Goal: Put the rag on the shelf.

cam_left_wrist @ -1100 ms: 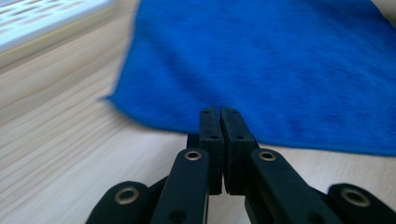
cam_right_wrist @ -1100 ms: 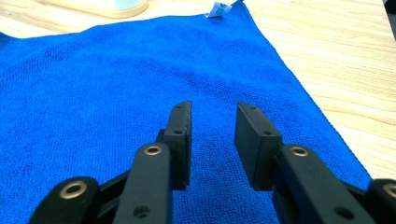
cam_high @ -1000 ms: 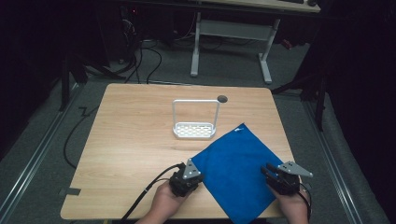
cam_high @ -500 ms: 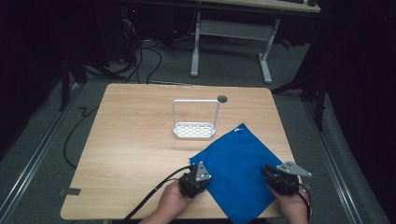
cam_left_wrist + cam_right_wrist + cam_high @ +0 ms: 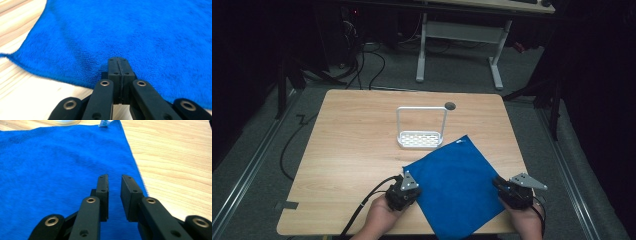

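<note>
High view. Wooden table (image 5: 352, 160) seen from above, bearing a blue cloth (image 5: 457, 187) spread flat as a diamond at its near right, one corner overhanging the near edge. Behind the cloth stands a white wire rack (image 5: 421, 131), its tray just beside the far corner of the cloth; a dark round grommet (image 5: 450, 105) lies beyond it. The left gripper (image 5: 408, 186) sits at the cloth's left edge, the right gripper (image 5: 506, 189) at its right corner; jaw spacing is too small to read here, and both hands are cut off by the bottom edge.

Left gripper view. Black jaws pressed together with no gap, tips resting against the cloth (image 5: 140, 35) just inside its near hem. Whether any fabric is pinched cannot be told. Bare wood shows at left.

Right gripper view. Jaws stand slightly apart, having just been closing, over the cloth (image 5: 55, 165) beside its right hem; a narrow strip of fabric shows between them, unpinched. A small white label (image 5: 104, 123) marks the far corner, where the rack's base is cropped.
</note>
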The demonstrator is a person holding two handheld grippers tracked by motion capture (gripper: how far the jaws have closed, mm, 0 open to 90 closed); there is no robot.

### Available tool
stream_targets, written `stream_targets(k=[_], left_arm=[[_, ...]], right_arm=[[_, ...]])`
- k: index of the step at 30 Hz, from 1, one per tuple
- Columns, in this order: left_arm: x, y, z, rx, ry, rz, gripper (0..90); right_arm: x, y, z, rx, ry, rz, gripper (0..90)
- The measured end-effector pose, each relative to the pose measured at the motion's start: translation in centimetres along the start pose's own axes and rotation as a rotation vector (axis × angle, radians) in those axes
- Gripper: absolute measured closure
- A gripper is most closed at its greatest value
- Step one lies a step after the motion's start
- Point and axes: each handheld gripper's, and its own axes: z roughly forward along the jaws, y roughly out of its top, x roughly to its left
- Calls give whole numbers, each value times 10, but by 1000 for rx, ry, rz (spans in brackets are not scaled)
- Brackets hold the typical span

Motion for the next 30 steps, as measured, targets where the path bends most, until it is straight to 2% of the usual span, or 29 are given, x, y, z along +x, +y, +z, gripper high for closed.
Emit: stream_targets(k=[3,6,9,11,14,19,24,30], left_arm=[[12,-7,-10,12,7,-22,900],[16,-10,-15,14,14,-23,900],[25,-16,-21,6,23,-50,900],[29,-18,-22,-2,33,-67,900],[31,-19,-22,-5,35,-71,900],[36,-19,-23,-11,47,-79,900],[41,-19,-22,-17,51,-94,900],[51,-14,-18,-18,69,-100,900]], right_arm=[[3,1,1,-2,12,-9,806],[6,1,2,2,16,-15,828],[10,2,7,17,30,-37,870],[15,4,15,46,39,-60,900],[17,5,21,68,47,-80,900],[25,3,33,150,43,-119,900],[25,-1,27,145,52,-101,900],[33,-11,12,159,74,-102,900]])
